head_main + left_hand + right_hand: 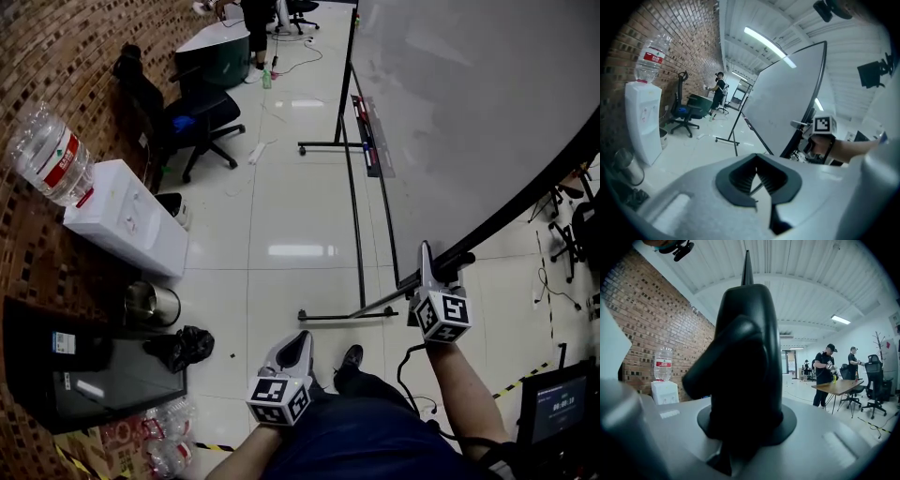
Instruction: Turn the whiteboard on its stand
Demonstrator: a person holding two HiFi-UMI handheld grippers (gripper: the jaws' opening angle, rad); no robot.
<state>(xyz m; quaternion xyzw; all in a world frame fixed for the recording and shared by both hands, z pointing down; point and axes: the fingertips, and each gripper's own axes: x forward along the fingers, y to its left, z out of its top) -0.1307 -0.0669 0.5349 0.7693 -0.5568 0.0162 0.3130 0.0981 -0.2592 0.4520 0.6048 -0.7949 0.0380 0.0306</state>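
Gripping the whiteboard edge to swing it

The turning step looks to be in hand: the right gripper pinches the black frame of the board, which sits steeply tilted on its stand. The next move calls for a steady push about the pivot. The right forearm reaches forward, level. The left gripper, pressed together and empty, hangs low.

A white water dispenser carrying an upturned bottle is standing against a brick wall. A black office chair is sitting beyond it. A metal bin and a black bag are resting nearer. A person is standing by a wooden desk.
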